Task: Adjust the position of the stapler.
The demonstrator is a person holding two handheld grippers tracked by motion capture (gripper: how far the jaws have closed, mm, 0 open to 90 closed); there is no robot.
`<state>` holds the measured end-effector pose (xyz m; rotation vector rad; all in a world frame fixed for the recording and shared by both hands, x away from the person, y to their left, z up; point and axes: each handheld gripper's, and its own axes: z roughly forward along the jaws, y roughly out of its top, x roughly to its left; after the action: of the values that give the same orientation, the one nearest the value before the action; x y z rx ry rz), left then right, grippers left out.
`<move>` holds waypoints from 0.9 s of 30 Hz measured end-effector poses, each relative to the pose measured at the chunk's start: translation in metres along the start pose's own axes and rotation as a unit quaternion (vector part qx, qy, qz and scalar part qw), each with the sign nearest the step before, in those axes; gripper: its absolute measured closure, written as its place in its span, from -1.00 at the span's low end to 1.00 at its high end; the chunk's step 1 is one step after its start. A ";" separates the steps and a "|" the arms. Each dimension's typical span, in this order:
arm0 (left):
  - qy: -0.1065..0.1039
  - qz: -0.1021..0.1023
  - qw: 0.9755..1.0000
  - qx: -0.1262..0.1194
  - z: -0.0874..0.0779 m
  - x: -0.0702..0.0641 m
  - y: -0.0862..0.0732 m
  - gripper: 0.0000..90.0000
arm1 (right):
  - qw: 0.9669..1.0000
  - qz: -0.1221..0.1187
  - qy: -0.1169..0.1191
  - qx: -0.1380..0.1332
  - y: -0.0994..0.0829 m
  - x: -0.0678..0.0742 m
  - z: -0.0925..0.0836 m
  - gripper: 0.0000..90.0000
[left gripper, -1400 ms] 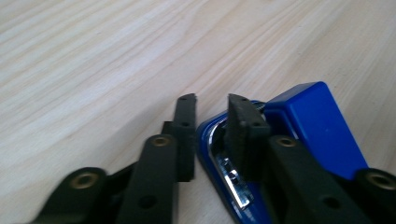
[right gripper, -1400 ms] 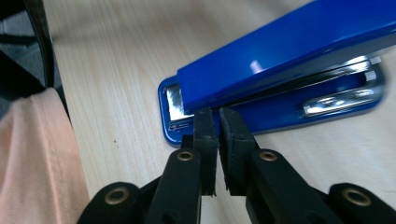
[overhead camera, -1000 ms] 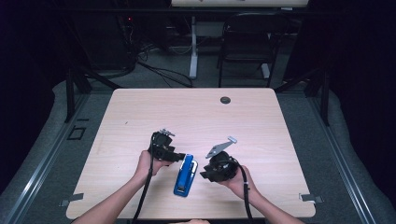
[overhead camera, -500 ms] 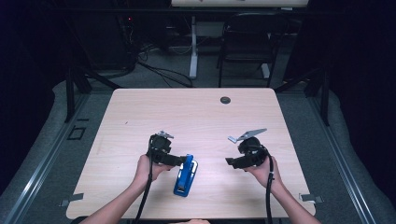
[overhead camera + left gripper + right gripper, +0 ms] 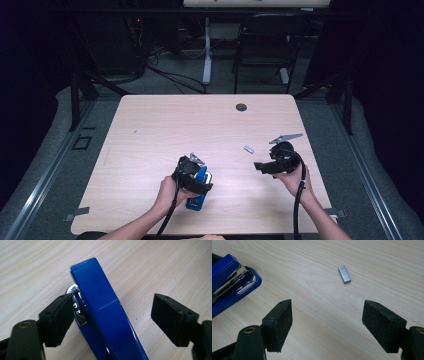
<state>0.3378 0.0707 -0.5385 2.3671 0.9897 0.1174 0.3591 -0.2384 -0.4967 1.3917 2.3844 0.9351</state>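
Note:
A blue stapler point(image 5: 200, 193) lies near the table's front edge. My left gripper point(image 5: 201, 183) is over it, and in the left gripper view the stapler point(image 5: 107, 315) runs between the jaws of the gripper point(image 5: 116, 315). The left pad sits by its metal hinge and the right pad stands clear; these jaws have just been closing. My right gripper point(image 5: 259, 166) is off to the right, pointing left. Its jaws point(image 5: 328, 322) have just been opening and nothing is between them. A small silver strip of staples point(image 5: 248, 149) point(image 5: 344, 274) lies on the wood ahead of them.
The light wood table point(image 5: 165, 130) has a black grommet point(image 5: 241, 107) near its far edge. A black chair point(image 5: 262, 50) and cables stand on the floor beyond. In the right gripper view the stapler's front end point(image 5: 229, 287) shows at the left.
My right gripper has moved right, away from the stapler, with its jaws now wide. The staple strip now lies bare on the table. My left gripper has shifted right, onto the stapler.

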 end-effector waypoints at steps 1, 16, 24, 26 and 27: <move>0.008 0.004 1.000 0.003 0.001 -0.001 0.000 -0.36 | 1.000 0.004 0.000 0.000 0.000 -0.002 0.001 -0.45; 0.014 0.029 0.999 0.000 0.004 0.007 0.001 0.10 | 1.000 0.006 0.002 0.002 0.002 -0.006 0.003 -0.38; -0.009 0.064 0.998 0.011 0.007 0.013 0.007 0.12 | 1.000 0.003 0.002 0.001 0.003 -0.007 0.002 -0.38; -0.013 0.074 0.997 0.013 0.008 0.014 0.009 0.13 | 1.000 0.005 0.004 0.001 0.003 -0.008 0.002 -0.38; -0.015 0.074 0.997 0.014 0.008 0.015 0.009 0.13 | 1.000 0.005 0.004 0.002 0.003 -0.008 0.002 -0.38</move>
<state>0.3568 0.0714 -0.5424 2.4595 0.8067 0.1236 0.3666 -0.2437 -0.4976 1.4052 2.3884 0.9400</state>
